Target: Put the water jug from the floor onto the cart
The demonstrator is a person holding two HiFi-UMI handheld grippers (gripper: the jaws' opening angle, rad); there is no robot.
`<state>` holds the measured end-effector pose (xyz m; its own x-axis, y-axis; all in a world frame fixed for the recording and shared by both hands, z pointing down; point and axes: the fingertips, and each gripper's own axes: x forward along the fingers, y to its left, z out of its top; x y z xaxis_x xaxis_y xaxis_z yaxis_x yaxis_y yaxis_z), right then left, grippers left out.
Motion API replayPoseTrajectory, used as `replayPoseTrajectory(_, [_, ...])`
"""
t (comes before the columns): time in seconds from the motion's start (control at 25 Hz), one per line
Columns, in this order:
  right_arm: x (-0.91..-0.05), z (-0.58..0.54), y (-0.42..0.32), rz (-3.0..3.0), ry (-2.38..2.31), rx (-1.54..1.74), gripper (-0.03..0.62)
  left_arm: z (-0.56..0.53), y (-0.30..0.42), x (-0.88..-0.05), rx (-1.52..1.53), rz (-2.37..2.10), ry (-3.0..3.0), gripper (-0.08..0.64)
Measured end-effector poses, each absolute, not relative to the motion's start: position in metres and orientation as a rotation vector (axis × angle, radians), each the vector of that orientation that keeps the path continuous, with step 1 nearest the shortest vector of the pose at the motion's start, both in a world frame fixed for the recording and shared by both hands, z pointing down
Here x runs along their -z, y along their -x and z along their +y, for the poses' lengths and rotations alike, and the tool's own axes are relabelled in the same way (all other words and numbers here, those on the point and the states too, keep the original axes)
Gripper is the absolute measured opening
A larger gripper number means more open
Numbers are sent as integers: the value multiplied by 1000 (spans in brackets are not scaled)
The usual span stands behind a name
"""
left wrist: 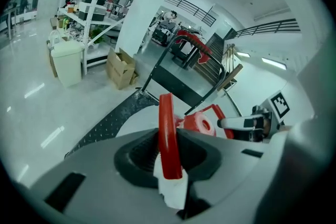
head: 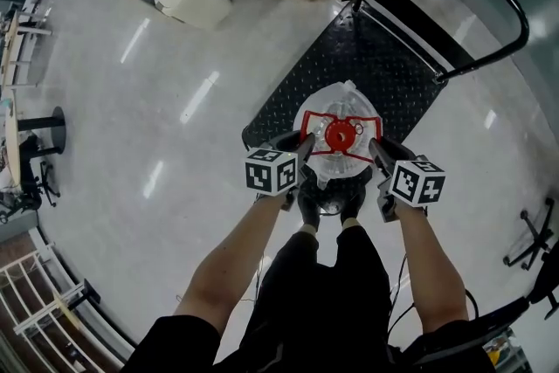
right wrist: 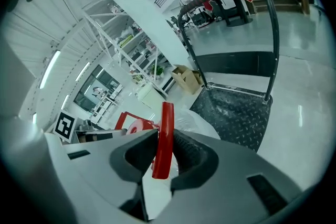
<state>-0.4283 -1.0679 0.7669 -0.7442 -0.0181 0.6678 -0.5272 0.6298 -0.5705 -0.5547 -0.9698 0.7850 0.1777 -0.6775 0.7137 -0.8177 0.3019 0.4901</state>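
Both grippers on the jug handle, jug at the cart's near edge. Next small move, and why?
Probably ease the water jug forward and down onto the cart deck before opening. The left gripper and right gripper both clamp its red handle, and it is over the near edge only.

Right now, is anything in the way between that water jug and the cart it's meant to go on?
Nothing visible. The left tool and right tool are clamped on the red handle of the water jug, which sits at the near corner of the cart; its black deck is otherwise bare.
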Motion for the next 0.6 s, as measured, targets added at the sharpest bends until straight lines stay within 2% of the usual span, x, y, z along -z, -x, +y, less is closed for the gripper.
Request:
replayPoseTrajectory(0.2, [-767,-1060,418,-2244,-419,-994,87,-959,549,-790,-243,-1572,-1446,77])
replayPoseTrajectory(0.28, [-767,-1059,417,-2255,-410,-911,92,-956,549,-791,-299,-1588,-1469,119])
replayPoseTrajectory(0.4, [-765,-1059,415,-2256,-421,-843,146,-949,554,-790,-343,-1601,-1494,180])
replayPoseTrajectory(0.6, [-735,-1073,412,-2296,-481,-799,150,-934,566,-777,-427,-1597,-1549,209])
